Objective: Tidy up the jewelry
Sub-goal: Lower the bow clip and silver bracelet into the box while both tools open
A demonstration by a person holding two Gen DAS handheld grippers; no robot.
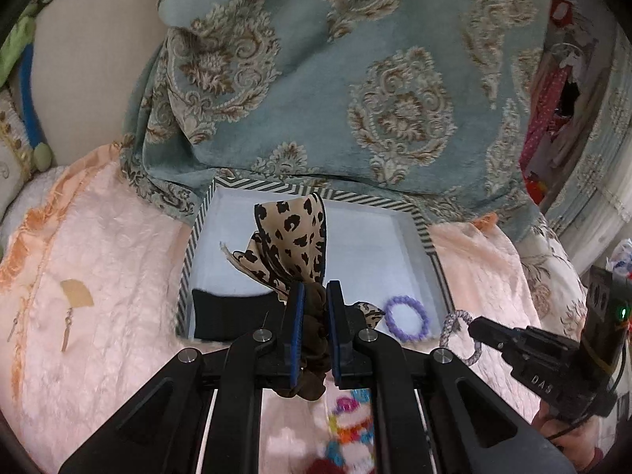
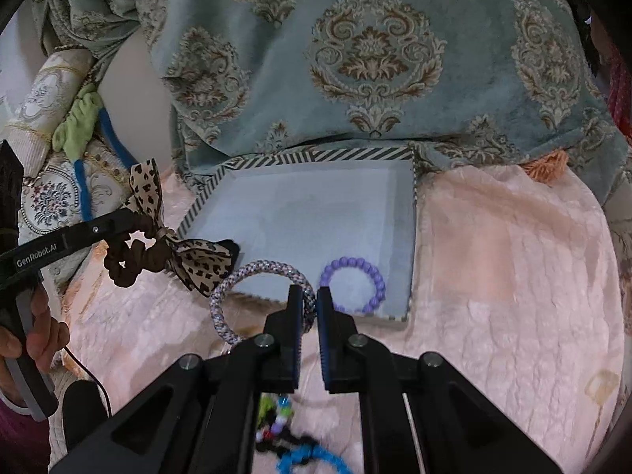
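Two gathered scrunchie point(image 1: 312, 339) folds, woven ring point(image 2: 252, 296), beaded bracelet point(image 2: 353, 284)

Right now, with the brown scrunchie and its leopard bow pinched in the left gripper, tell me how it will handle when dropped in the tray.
The scrunchie is probably soft: its ruffles bunch up between the left gripper's fingers. The leopard bow looks light and floppy, its tails drooping, so it may snag the tray's striped rim. It likely won't roll.
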